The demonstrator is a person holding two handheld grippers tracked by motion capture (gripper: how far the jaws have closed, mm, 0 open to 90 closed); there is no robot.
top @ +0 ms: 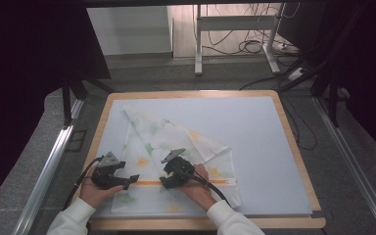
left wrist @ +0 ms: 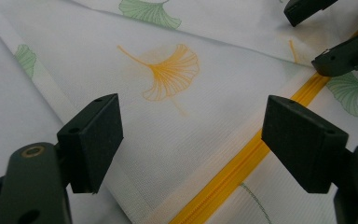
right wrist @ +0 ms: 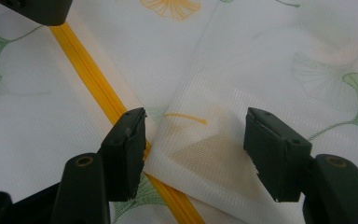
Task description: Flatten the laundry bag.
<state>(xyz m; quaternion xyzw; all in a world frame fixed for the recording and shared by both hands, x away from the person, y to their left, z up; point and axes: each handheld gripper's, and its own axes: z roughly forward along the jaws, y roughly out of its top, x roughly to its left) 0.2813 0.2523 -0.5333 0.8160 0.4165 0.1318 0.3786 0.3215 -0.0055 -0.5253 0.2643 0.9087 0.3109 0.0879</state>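
Cloth (top: 176, 147), leaf-printed with a yellow zipper (top: 147, 182), lies folded on the table mat (top: 254, 137). Right gripper (right wrist: 193, 149) gapes wide over a folded corner beside the zipper, gripping nothing; left gripper (left wrist: 191, 140) gapes too, empty.

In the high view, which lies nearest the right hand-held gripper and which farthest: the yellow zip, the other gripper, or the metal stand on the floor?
1. Yellow zip: right beneath the right hand-held gripper, on the leaf-print cloth.
2. Left hand-held gripper: a little to its left, over the same cloth.
3. Metal stand: far beyond the table, at the top.
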